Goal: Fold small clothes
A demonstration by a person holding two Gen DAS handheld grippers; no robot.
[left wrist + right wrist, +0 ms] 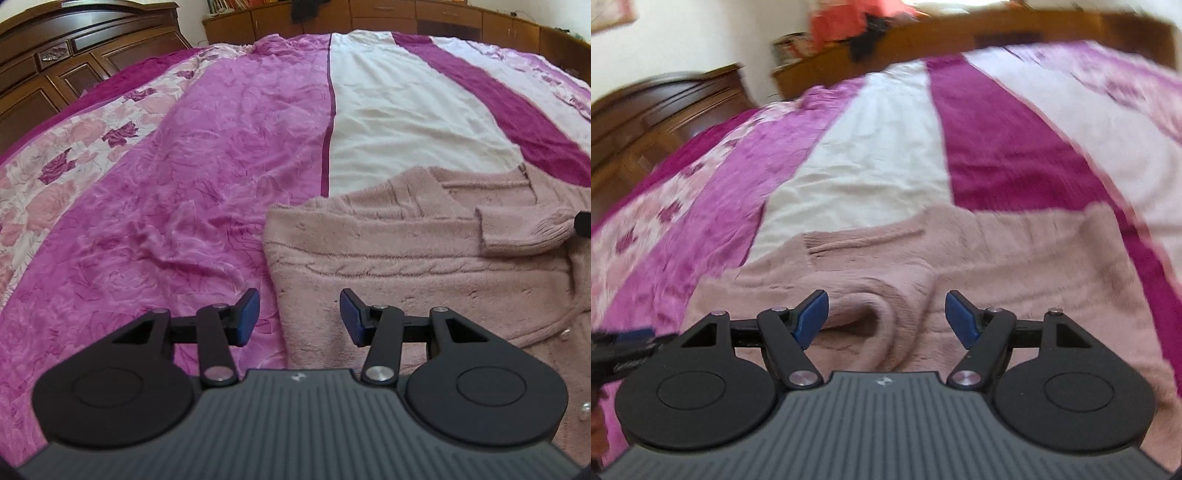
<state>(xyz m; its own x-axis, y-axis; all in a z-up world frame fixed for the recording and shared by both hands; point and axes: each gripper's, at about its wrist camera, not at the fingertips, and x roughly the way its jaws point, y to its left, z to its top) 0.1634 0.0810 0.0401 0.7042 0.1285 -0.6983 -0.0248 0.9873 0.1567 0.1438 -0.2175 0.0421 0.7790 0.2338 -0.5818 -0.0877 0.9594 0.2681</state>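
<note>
Hovering left tongs (299,317): jaws apart, empty, just above the near-left edge of the pink cardigan (406,258).
Right tongs (886,319): jaws apart, empty, over a raised fold in the knit.
Cardigan: lies on the bed's striped bedspread (207,155), one sleeve (517,229) folded across it.
Far: wooden headboard (55,62), cabinets.
Risk: fluffy, thick knit may slip or bunch; pinching one layer only would skew the fold.
</note>
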